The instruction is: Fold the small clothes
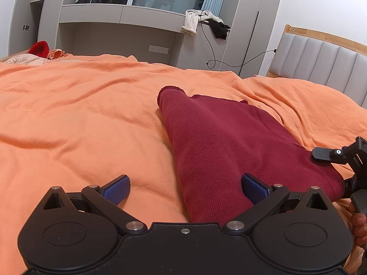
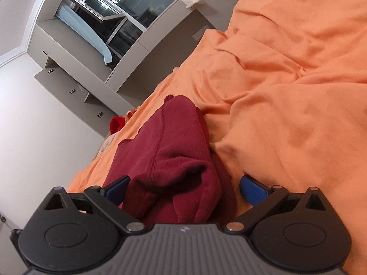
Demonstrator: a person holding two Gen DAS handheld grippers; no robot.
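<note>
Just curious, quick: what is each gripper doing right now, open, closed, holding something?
Left gripper: open, holding nothing; one finger rests on the maroon garment.
Right gripper: open, straddling the garment's bunched end, not clamped.

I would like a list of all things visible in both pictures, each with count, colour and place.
garment: 1, dark red, on the bed between the claws
bedcover: 1, orange, over the bed
hat-like item: 1, bright red, far bed edge
headboard: 1, grey padded, wood frame
clothes: white and black, on the grey shelf
cable: 1, black, hanging by the shelf
left claw: 1, black, blue pads, open
right claw: 1, black, blue pads, open around the garment's bunched end
</note>
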